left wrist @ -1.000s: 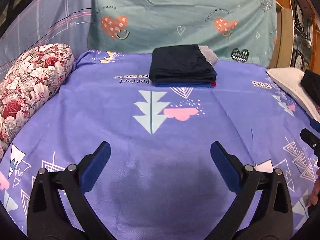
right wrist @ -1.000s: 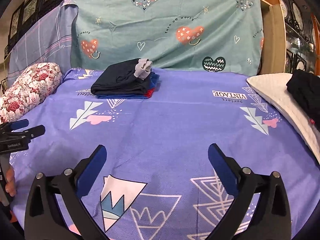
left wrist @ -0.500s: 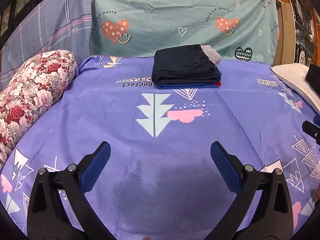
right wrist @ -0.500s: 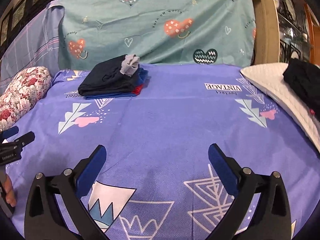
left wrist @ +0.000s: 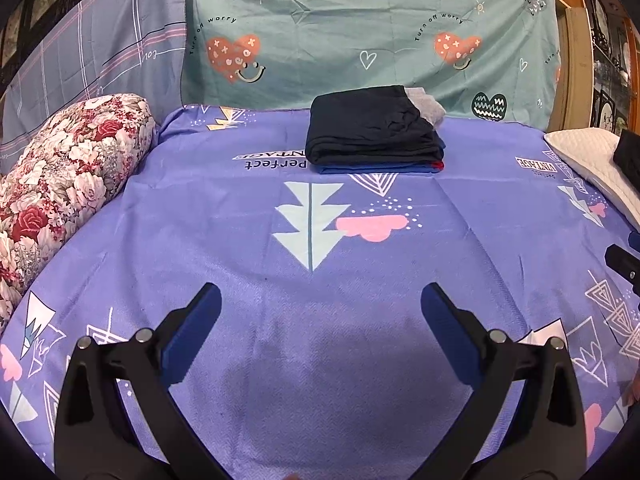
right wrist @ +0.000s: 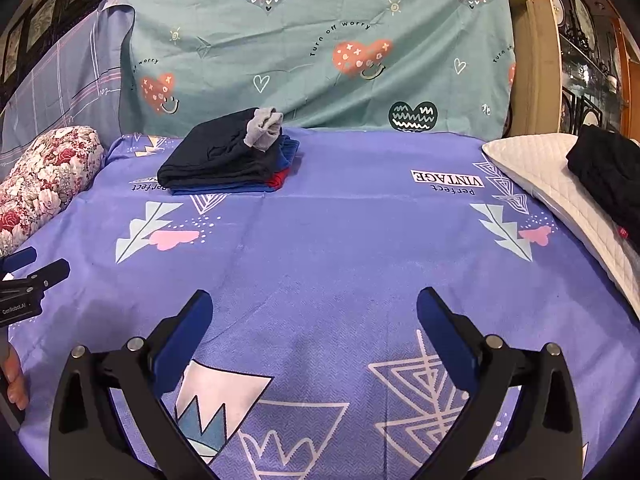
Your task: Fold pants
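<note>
A stack of folded pants (left wrist: 374,130), dark navy on top with blue and red layers beneath and a grey piece at its right corner, lies at the far side of the purple patterned sheet (left wrist: 320,240); it also shows in the right wrist view (right wrist: 224,156). A dark garment (right wrist: 608,176) lies on a white pillow (right wrist: 540,168) at the right. My left gripper (left wrist: 320,300) is open and empty above the sheet. My right gripper (right wrist: 314,300) is open and empty too. The left gripper's tip shows at the left edge of the right wrist view (right wrist: 32,276).
A floral bolster (left wrist: 60,184) lies along the left edge of the bed. A teal cloth with hearts (left wrist: 360,32) hangs behind the bed. A wooden cabinet (right wrist: 580,60) stands at the far right.
Both grippers have stayed open and drifted slightly; the views have tilted up a little. The folded stack and the dark garment have not moved.
</note>
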`<state>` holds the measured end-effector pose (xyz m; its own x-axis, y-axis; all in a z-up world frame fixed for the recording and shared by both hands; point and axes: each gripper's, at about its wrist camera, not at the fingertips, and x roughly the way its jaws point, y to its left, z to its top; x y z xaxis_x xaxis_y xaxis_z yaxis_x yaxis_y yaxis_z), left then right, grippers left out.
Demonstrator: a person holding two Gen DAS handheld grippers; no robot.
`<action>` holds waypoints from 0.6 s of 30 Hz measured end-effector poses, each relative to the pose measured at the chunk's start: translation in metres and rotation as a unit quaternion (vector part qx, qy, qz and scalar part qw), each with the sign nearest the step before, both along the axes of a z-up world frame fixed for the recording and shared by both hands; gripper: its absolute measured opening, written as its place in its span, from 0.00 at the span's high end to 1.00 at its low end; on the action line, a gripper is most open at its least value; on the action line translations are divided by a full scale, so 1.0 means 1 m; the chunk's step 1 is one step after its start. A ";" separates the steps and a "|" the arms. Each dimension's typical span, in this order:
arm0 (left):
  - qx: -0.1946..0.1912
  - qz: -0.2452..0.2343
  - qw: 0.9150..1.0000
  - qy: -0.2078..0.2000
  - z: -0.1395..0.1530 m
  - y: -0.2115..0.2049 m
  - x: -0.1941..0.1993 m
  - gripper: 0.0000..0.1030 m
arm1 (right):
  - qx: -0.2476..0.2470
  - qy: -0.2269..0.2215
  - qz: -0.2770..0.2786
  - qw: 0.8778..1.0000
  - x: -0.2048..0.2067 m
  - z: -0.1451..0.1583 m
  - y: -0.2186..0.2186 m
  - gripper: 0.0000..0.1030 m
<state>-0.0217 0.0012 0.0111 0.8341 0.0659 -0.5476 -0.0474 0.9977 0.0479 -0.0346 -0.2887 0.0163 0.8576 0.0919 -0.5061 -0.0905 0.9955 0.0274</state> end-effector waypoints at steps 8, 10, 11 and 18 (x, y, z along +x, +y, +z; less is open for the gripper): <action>-0.001 0.005 1.000 0.003 -0.001 0.001 0.001 0.02 | -0.001 0.001 0.000 1.000 0.001 0.000 -0.001 0.01; 0.000 0.006 1.000 0.004 -0.001 0.001 0.001 0.02 | -0.001 0.002 0.000 1.000 0.002 0.000 -0.001 0.01; 0.000 0.006 1.000 0.005 -0.001 0.001 0.001 0.02 | -0.001 0.003 -0.001 1.000 0.003 0.000 -0.001 0.01; -0.002 0.008 1.000 0.008 -0.002 0.003 0.003 0.02 | 0.000 0.004 -0.003 1.000 0.003 0.000 0.000 0.01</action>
<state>-0.0188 0.0038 0.0096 0.8238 0.0772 -0.5616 -0.0632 0.9970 0.0444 -0.0314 -0.2892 0.0161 0.8537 0.0870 -0.5135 -0.0850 0.9960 0.0273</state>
